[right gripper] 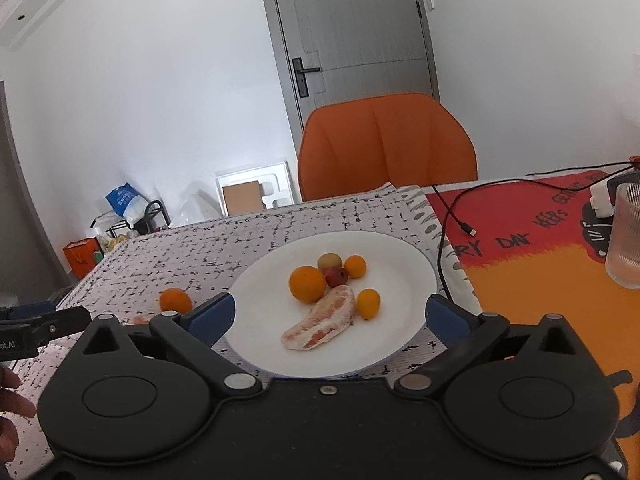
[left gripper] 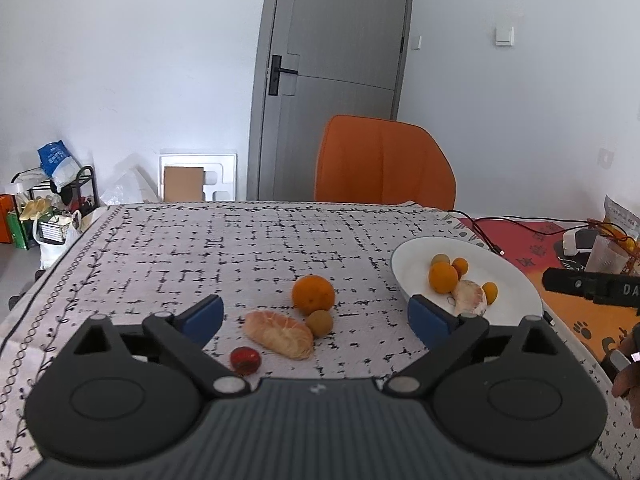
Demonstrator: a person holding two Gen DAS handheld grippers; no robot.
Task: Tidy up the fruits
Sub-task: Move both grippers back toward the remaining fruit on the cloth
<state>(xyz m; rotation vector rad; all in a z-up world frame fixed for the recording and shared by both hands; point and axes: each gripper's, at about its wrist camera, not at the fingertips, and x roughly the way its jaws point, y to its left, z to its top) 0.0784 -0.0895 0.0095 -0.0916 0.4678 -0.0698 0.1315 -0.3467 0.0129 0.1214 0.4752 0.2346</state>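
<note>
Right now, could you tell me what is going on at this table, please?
A person holding a gripper in each hand is sorting fruit onto a white plate. Both the left gripper and the right gripper are open and hold nothing. The plate already carries an orange, a peeled pomelo segment and several small fruits. On the tablecloth an orange, another peeled segment, a brownish fruit and a red fruit remain.

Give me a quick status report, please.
Left gripper, right gripper: jaws open, empty. White round plate holds six fruits. Four fruits on grey patterned tablecloth. Path clear.
</note>
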